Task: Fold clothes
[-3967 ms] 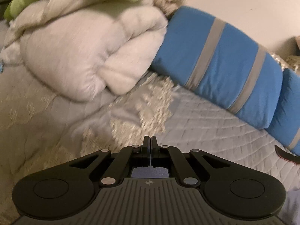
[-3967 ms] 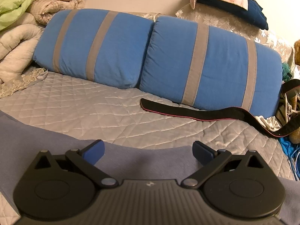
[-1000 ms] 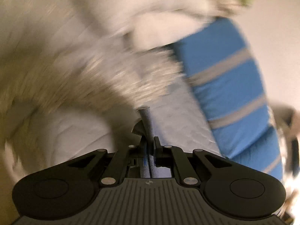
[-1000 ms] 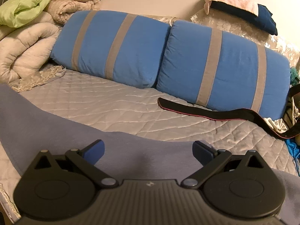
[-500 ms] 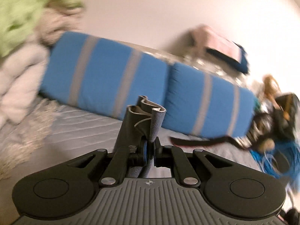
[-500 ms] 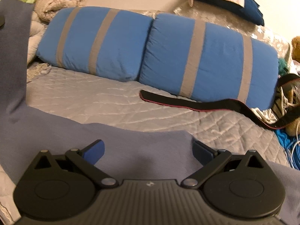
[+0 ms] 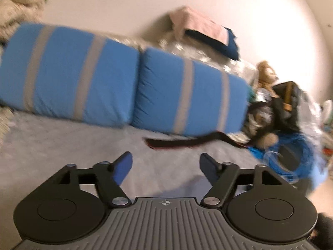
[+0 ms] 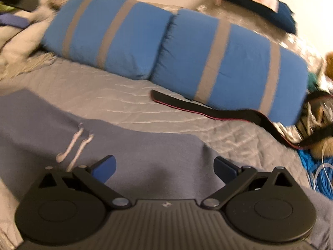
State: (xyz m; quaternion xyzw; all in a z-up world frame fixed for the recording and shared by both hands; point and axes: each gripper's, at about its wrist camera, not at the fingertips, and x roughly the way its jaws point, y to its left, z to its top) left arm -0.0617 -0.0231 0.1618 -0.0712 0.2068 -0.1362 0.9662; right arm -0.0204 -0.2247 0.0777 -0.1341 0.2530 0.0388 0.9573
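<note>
A grey-blue garment [image 8: 156, 145] with white drawstrings [image 8: 72, 150] lies spread on the quilted grey bedspread [image 8: 124, 95]. My right gripper [image 8: 164, 160] hovers open just above the garment's near part, with nothing between its fingers. In the left wrist view my left gripper [image 7: 165, 158] points across the bed, its jaws opening wide and nothing between them. The surface under it is blurred grey-blue. A black finger with a blue pad [image 8: 14, 20] at the top left of the right wrist view looks like the left gripper.
Two blue pillows with grey stripes [image 8: 177, 48] line the wall, and a black strap [image 8: 208, 110] lies in front of them. Cream and green blankets [image 8: 20, 41] are piled at the left. A plush toy, a dark bag [image 7: 285, 104] and blue cable [image 7: 291, 156] sit at the right.
My left gripper, shut on a fold of the grey-blue cloth, swung up and to the right, then let it go. The garment's left part now lies folded over, drawstrings showing.
</note>
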